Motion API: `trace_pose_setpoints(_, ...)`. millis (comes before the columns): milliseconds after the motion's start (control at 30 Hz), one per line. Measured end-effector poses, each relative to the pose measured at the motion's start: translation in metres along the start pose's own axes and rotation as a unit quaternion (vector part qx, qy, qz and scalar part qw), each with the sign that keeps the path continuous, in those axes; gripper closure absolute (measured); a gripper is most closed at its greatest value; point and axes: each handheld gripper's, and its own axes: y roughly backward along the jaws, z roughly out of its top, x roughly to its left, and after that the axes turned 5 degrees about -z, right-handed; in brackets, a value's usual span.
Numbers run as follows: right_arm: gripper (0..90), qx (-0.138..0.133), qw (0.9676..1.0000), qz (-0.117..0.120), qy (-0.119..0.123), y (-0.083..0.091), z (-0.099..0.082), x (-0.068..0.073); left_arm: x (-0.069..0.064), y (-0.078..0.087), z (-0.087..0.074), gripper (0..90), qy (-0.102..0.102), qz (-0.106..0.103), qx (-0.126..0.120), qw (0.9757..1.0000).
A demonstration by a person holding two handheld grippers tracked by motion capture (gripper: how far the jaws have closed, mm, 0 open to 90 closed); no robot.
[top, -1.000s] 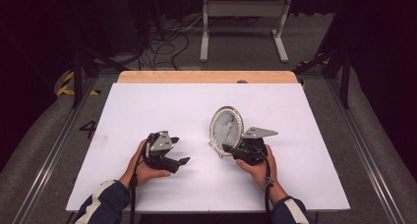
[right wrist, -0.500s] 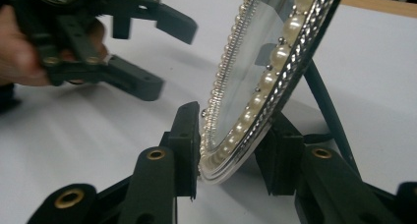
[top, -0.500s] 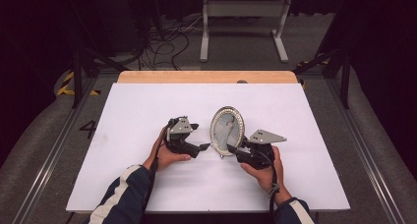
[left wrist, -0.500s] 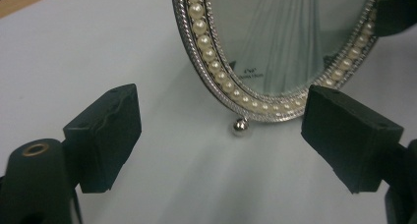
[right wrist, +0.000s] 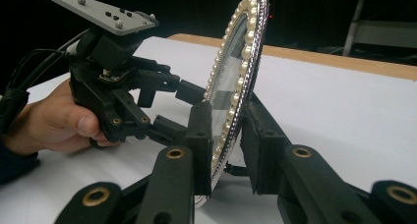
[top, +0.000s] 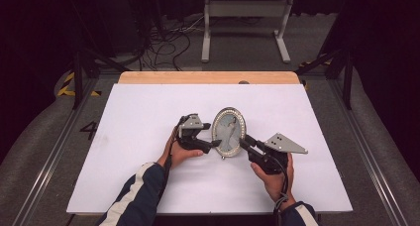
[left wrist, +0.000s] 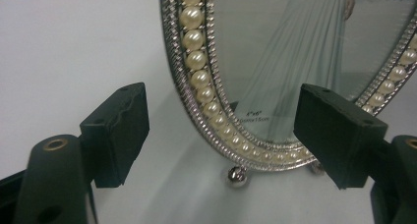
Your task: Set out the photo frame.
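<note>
An oval picture frame [top: 229, 131] rimmed with pearls stands upright near the middle of the white table [top: 148, 117]. My right gripper [top: 243, 141] is shut on its lower right rim. In the right gripper view the jaws [right wrist: 228, 135] have just been closing, one pad on the glass side and one behind the frame [right wrist: 236, 71]. My left gripper [top: 214, 144] is at the frame's lower left and faces its front. Its jaws [left wrist: 226, 135] stand wide apart and have just narrowed a little. The frame's bottom edge [left wrist: 295, 62] lies ahead of the pads, untouched by them. It also appears in the right gripper view [right wrist: 182, 110].
A wooden strip [top: 208, 77] runs along the table's far edge. Behind it on the floor are a metal stand [top: 245, 18] and loose cables [top: 168, 42]. Bare white table lies to the left, right and front of the hands.
My left hand has moved right across the table, up to the frame. The right gripper has kept hold of the frame, which now stands a little more upright.
</note>
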Motion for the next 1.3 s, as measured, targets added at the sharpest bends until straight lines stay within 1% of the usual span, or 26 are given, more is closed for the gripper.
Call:
trace_pose_setpoints(67,78.7,0.002,1.0,-0.004,0.0,-0.001,-0.001,-0.001,-0.001,-0.003,0.0,22.5,0.001,-0.003,0.006,1.0)
trace_pose_setpoints(100,78.9,0.003,1.0,0.003,-0.002,-0.003,-0.001,-0.002,0.0,-0.004,0.0,23.3,0.001,-0.007,0.007,1.0)
trace_pose_setpoints(233,79.8,0.006,0.9999,0.009,0.002,-0.004,0.001,-0.003,0.001,-0.004,-0.001,29.0,-0.001,-0.026,0.006,0.9996)
trace_pose_setpoints(267,80.2,0.006,0.9999,0.011,0.002,-0.005,0.001,-0.004,0.0,-0.004,-0.001,29.9,0.0,-0.025,0.009,0.9996)
trace_pose_setpoints(333,80.4,0.007,0.9999,0.013,-0.002,-0.005,0.001,-0.005,0.002,-0.002,-0.001,32.5,-0.009,-0.023,0.015,0.9996)
trace_pose_setpoints(367,80.3,0.009,0.9999,0.009,0.0,-0.006,0.001,-0.005,0.003,0.0,-0.001,34.5,-0.004,-0.028,0.013,0.9995)
trace_pose_setpoints(400,80.3,0.009,0.9999,0.009,0.0,-0.006,0.001,-0.005,0.003,0.0,-0.001,35.8,-0.004,-0.028,0.013,0.9995)
trace_pose_setpoints(433,80.4,0.01,0.9999,0.006,0.001,-0.006,0.001,-0.006,0.004,0.002,-0.002,35.8,-0.001,-0.032,0.014,0.9994)
trace_pose_setpoints(533,80.4,0.013,0.9998,0.009,-0.007,-0.008,0.0,-0.009,0.005,0.005,-0.003,36.9,0.004,-0.038,0.016,0.9992)
trace_pose_setpoints(567,80.4,0.015,0.9998,0.009,-0.006,-0.008,0.0,-0.01,0.005,0.006,-0.003,36.9,0.001,-0.039,0.018,0.9991)
trace_pose_setpoints(633,80.3,0.017,0.9998,0.006,-0.008,-0.01,0.001,-0.01,0.004,0.008,-0.003,37.2,0.005,-0.038,0.02,0.999)
trace_pose_setpoints(700,80.2,0.016,0.9998,0.007,-0.011,-0.012,0.0,-0.011,0.004,0.01,-0.004,37.2,-0.001,-0.036,0.024,0.999)
trace_pose_setpoints(733,80.2,0.016,0.9998,0.006,-0.012,-0.013,0.0,-0.012,0.003,0.011,-0.004,37.2,-0.002,-0.033,0.028,0.9991)
trace_pose_setpoints(800,80.1,0.017,0.9998,0.004,-0.014,-0.014,0.001,-0.012,0.001,0.012,-0.004,38.6,-0.013,-0.022,0.035,0.9991)
trace_pose_setpoints(867,80.0,0.018,0.9997,0.004,-0.015,-0.015,0.002,-0.012,0.001,0.014,-0.003,38.8,-0.016,-0.019,0.039,0.9989)
trace_pose_setpoints(933,80.0,0.018,0.9997,0.005,-0.015,-0.016,0.002,-0.013,0.002,0.015,-0.001,39.2,-0.019,-0.014,0.029,0.9993)
trace_pose_setpoints(967,80.0,0.018,0.9997,0.004,-0.014,-0.016,0.002,-0.013,0.001,0.016,0.0,38.8,-0.018,-0.008,0.02,0.9996)
trace_pose_setpoints(1067,79.9,0.019,0.9997,0.002,-0.012,-0.015,0.002,-0.012,0.001,0.018,0.004,36.6,-0.024,0.006,0.007,0.9997)
trace_pose_setpoints(1100,79.9,0.019,0.9997,0.002,-0.014,-0.015,0.002,-0.012,0.001,0.017,0.006,36.1,-0.021,0.006,0.008,0.9997)
trace_pose_setpoints(1167,79.7,0.019,0.9997,-0.002,-0.015,-0.014,0.002,-0.011,0.004,0.018,0.009,34.3,-0.016,0.015,0.002,0.9998)
trace_pose_setpoints(1233,78.9,0.018,0.9997,-0.014,-0.012,-0.013,0.001,-0.009,0.007,0.019,0.013,34.9,-0.011,0.016,-0.007,0.9998)
trace_pose_setpoints(1300,76.6,0.014,0.9996,-0.019,-0.016,-0.012,0.0,-0.008,0.007,0.019,0.014,36.8,-0.01,0.018,-0.011,0.9997)
